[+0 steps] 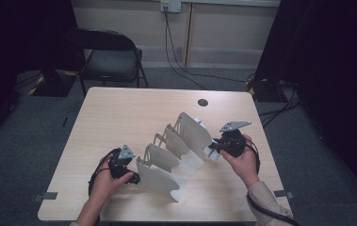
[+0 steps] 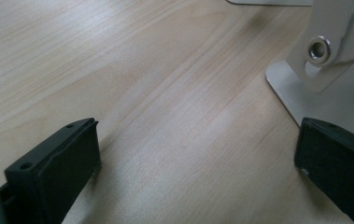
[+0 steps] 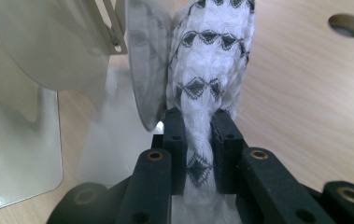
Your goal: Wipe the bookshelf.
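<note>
1. Black jaws of the right gripper [image 3: 198, 140] were clamped on a folded patterned cloth [image 3: 209, 70], held just beside the rearmost divider of the white rack [image 1: 174, 155].
2. Pushed carelessly, the limp cloth could have bunched against that divider.
3. Left gripper [image 2: 193, 158], jaws apart beside the rack's base, gripped nothing, so the rack could have slid.

Setting: we class this as a lab or test room. Evidence: we note a bare wooden table [image 1: 119, 113] on grey carpet [image 1: 20, 141], black curtains [image 1: 327, 42] at both sides, loose cables [image 1: 181, 66] to a wall socket [image 1: 170, 5], one black chair [image 1: 112, 54].
</note>
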`<state>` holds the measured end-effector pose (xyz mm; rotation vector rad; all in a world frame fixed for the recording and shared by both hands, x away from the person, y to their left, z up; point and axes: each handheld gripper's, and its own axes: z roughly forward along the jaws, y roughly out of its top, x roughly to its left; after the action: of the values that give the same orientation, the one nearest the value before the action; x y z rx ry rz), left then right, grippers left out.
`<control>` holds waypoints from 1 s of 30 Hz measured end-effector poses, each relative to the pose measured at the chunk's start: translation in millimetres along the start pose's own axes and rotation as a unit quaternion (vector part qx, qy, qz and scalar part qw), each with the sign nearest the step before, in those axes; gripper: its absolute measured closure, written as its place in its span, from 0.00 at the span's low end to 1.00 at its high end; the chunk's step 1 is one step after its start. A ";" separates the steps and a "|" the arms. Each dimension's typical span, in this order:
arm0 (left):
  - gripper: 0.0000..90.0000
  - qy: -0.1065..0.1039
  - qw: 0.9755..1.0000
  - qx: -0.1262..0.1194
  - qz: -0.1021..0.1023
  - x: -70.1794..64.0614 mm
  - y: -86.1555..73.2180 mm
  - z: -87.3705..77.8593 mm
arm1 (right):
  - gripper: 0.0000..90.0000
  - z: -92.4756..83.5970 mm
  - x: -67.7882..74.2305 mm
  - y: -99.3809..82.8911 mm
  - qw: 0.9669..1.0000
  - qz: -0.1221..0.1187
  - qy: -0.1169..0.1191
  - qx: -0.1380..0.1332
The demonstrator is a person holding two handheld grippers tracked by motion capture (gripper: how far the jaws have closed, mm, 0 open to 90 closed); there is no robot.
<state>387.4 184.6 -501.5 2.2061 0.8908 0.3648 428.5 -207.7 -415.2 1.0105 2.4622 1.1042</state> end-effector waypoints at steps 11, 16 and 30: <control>0.00 0.000 1.000 0.000 0.000 0.0 0.0 0.0 | 0.88 29.3 0.2 -33.7 0.999 0.010 0.011 0.032; 0.00 0.000 1.000 0.000 0.000 0.0 0.0 0.0 | 0.88 31.0 -1.4 -38.7 0.999 0.010 0.010 0.037; 0.00 0.000 1.000 0.000 0.000 -0.1 -0.1 -0.1 | 0.88 -4.8 -13.8 -27.4 0.999 0.006 -0.021 0.024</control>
<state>387.2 184.6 -501.6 2.2052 0.8912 0.3649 422.7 -232.7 -432.6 1.0532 2.4628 1.0209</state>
